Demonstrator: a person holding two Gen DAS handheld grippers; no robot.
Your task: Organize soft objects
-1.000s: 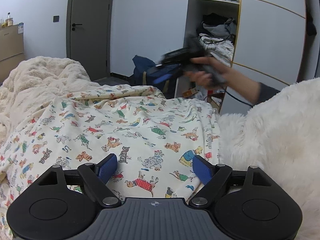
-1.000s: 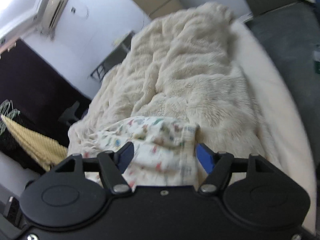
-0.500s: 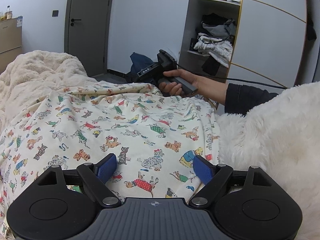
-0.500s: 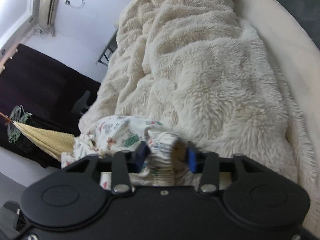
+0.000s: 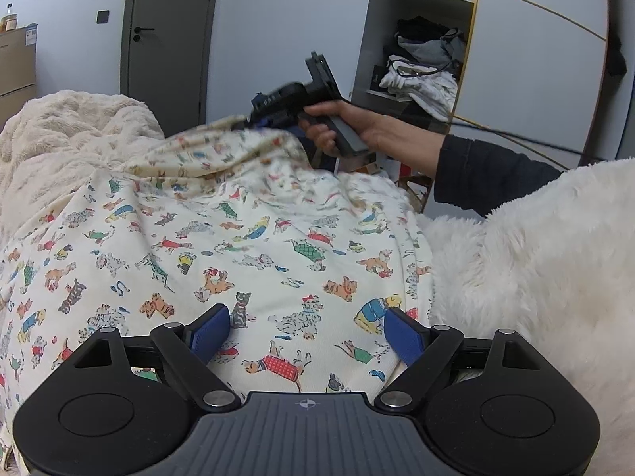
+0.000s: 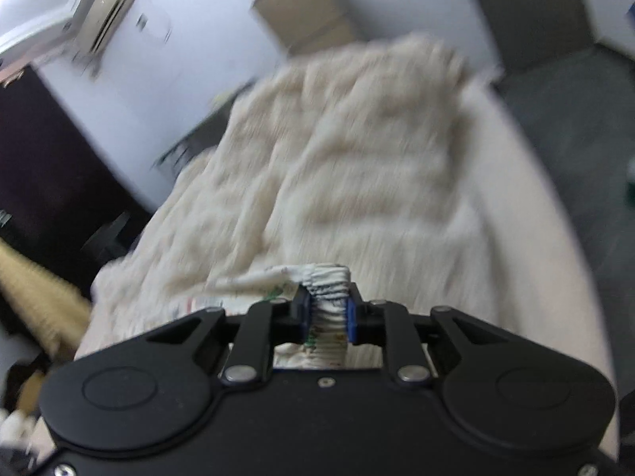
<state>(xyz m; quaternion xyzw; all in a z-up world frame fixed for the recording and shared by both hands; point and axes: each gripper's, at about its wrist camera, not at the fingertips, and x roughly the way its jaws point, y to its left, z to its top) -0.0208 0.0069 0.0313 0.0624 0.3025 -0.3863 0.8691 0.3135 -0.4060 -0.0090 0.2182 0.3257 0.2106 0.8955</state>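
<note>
A cream sheet printed with cats and dogs (image 5: 254, 246) lies spread over the bed. My left gripper (image 5: 307, 331) hovers open over its near edge, blue pads wide apart, the cloth beneath them untouched. At the sheet's far edge a hand holds my right gripper (image 5: 254, 113), which lifts that edge into a ridge. In the right wrist view the right gripper (image 6: 327, 309) has a bunched fold of the printed sheet (image 6: 327, 281) pinched between its blue pads, the jaws still closing on it.
A fluffy cream blanket (image 5: 75, 127) covers the far left of the bed (image 6: 349, 150). A white furry throw (image 5: 555, 261) lies at the right. Behind stand a grey door (image 5: 166, 35) and an open wardrobe with piled clothes (image 5: 424, 67). A dark sleeve (image 5: 480, 170) reaches in from the right.
The right gripper closed on the sheet's far edge and lifted it, raising a fold. Its view swung and blurred. The left gripper stayed put and open.
</note>
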